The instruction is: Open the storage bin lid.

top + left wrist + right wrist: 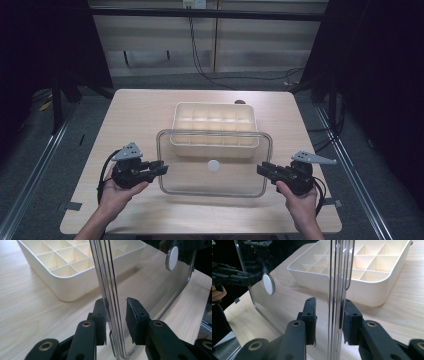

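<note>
1. So there's a clear lid (215,162) in the middle of the table (135,112), and its far edge overlaps the near side of a cream tray (215,125) with a grid of empty cells. Can't tell if the lid is resting on the tray or held just above it.
2. The left gripper (161,167) is at the lid's left edge. In the left gripper view the jaws are spread with the rim between them: one pad looks to be touching it, the other (133,320) stands clear. So it isn't pinching.
3. The right gripper (261,170) does the same on the right edge. Jaws are apart with the rim in the gap; one pad looks close to or on the rim, the other (310,315) is off it.
4. There's a small white knob (214,165) in the middle of the lid.
5. My guess on handling: thin rigid plastic, light, fairly slick, and it'll probably flex or twist if grabbed on one side only. The raised rim at the two short edges is the sensible spot to grip, both sides at once and kept level. Squeeze gently, since it could crack or pop out sideways.
</note>
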